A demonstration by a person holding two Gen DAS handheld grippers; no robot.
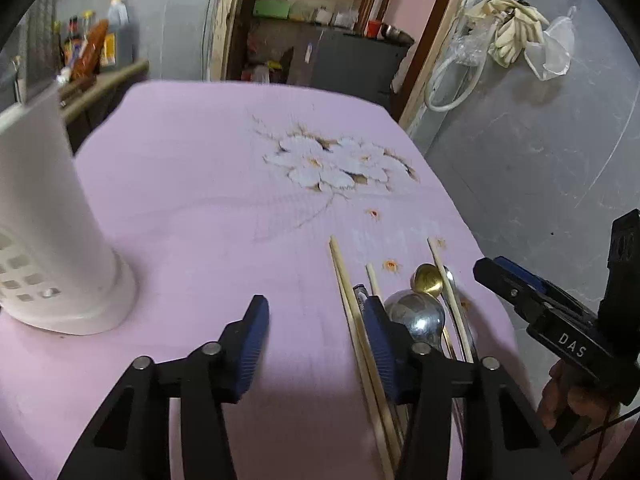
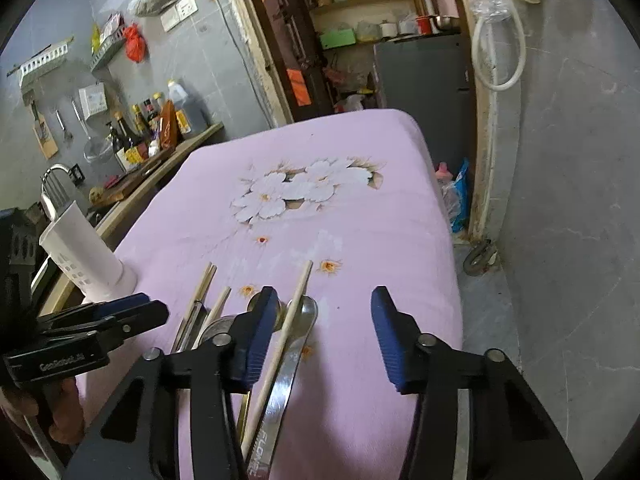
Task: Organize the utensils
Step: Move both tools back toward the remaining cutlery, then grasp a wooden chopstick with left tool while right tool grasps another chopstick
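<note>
On the lilac flowered tablecloth [image 1: 192,184] we are hovering both tongs spread wide and empty: left gripper [image 1: 316,344], right gripper [image 2: 324,332]. Pale wooden chopsticks [image 1: 352,316] and steel spoons [image 1: 420,316] are lying loose; the white perforated plastic holder [image 1: 44,224] seemingly awaits everything.

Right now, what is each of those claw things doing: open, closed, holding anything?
Left gripper: open, holding nothing.
Right gripper: open, holding nothing, above the spoons.

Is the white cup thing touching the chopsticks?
Apart. The right wrist view shows bare purple cloth between the white holder and the nearest chopsticks.
</note>
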